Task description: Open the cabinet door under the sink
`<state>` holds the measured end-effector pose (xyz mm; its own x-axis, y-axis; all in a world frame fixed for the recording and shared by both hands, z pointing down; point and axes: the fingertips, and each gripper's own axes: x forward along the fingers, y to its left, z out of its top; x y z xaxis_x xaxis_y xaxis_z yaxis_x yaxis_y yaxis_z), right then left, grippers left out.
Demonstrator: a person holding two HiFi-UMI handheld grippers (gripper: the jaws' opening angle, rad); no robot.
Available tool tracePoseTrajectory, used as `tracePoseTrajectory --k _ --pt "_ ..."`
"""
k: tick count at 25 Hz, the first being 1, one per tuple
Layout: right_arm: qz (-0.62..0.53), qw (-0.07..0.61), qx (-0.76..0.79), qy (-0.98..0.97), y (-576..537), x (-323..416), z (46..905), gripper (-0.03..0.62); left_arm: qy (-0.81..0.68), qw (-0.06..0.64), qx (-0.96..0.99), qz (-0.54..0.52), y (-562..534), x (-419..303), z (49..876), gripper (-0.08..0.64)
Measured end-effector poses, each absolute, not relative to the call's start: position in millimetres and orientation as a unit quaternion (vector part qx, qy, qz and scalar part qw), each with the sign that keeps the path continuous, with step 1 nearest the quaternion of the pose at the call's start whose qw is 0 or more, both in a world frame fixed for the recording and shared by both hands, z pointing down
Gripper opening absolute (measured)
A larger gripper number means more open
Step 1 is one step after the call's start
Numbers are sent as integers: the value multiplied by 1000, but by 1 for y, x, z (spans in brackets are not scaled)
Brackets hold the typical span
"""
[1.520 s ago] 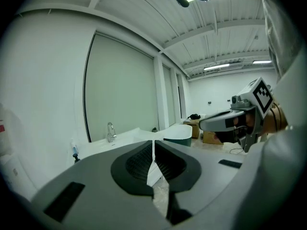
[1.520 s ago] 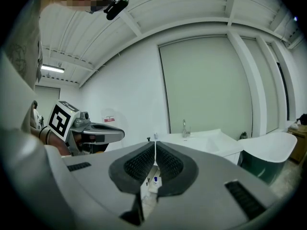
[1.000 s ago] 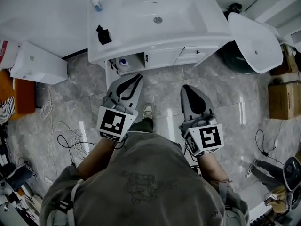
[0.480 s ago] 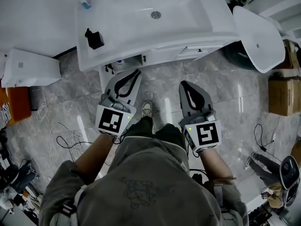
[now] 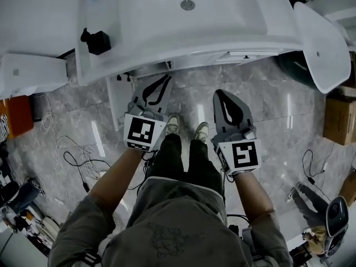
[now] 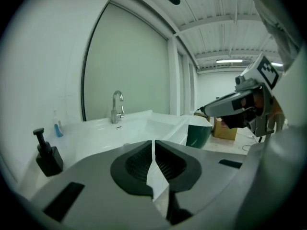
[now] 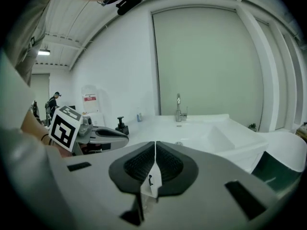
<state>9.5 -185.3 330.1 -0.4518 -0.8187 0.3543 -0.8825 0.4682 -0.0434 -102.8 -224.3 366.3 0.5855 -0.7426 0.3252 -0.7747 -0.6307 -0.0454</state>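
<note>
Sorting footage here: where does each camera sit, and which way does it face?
Head view: on the person's head, looking steeply down at the sink and floor; shows arms, legs, shoes, left gripper, right gripper.
Left gripper view: on that gripper, looking along its shut jaws over the sink to the faucet; right gripper at right.
Right gripper view: on that gripper, facing the faucet; left gripper at left.
Shared: both gripper views show faucet and soap dispenser.

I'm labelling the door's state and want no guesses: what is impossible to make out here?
- Cabinet front: head view, nearly all under the sink rim; gripper views, behind left gripper and right gripper.
- Faucet: head view, beyond top edge.
</note>
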Motion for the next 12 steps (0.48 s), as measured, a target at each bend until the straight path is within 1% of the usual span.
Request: tracePoseTrajectory --k 6,9,12 --pt "106 166 461 -865 -199 0 383 29 -434 75 877 194 -242 -97 455 29" --pt "109 166 457 -867 -208 1 407 29 -446 93 867 203 -253 -99 491 33" --pt "105 165 443 -875 -214 -2 431 29 -451 107 859 216 -267 -102 523 104"
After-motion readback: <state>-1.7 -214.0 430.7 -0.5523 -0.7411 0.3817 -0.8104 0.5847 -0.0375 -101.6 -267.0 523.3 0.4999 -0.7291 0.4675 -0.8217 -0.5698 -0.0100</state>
